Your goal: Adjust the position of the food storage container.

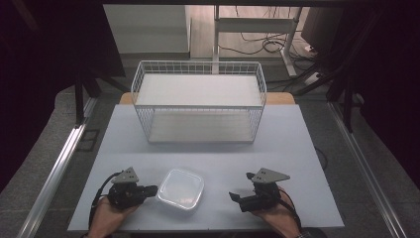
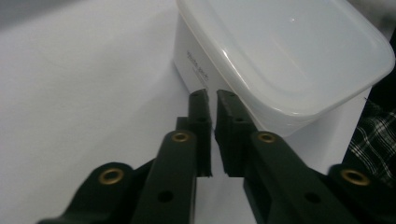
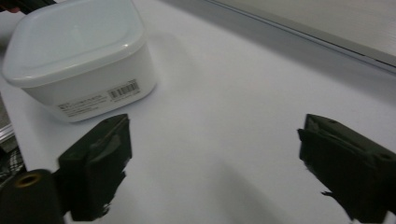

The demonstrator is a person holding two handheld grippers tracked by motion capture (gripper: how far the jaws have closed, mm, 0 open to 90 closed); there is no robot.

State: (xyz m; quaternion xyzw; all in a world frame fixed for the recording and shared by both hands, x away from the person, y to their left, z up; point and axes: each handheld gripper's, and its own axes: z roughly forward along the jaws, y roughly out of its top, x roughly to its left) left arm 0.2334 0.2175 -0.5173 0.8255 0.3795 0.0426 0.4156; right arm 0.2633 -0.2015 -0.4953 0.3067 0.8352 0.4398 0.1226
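A white translucent lidded container [image 1: 181, 188] stands on the pale table [image 1: 282, 134] near its front edge, between my two grippers. My left gripper [image 1: 152, 189] sits just left of it, pointing at its side. In the left gripper view the jaws [image 2: 212, 95] stand almost together with only a thin slit and nothing between them, tips right at the container [image 2: 280, 56] beneath its lid rim. My right gripper [image 1: 239, 187] rests a little way to the right of the container, apart from it. Its jaws [image 3: 212, 135] are wide open over bare table, with the container [image 3: 79, 56] ahead at the left.
A white wire basket [image 1: 198, 64] stands at the back middle of the table, with open table between it and the container. A hand holds each gripper at the front edge. Metal rails [image 1: 59, 163] run along both sides of the table.
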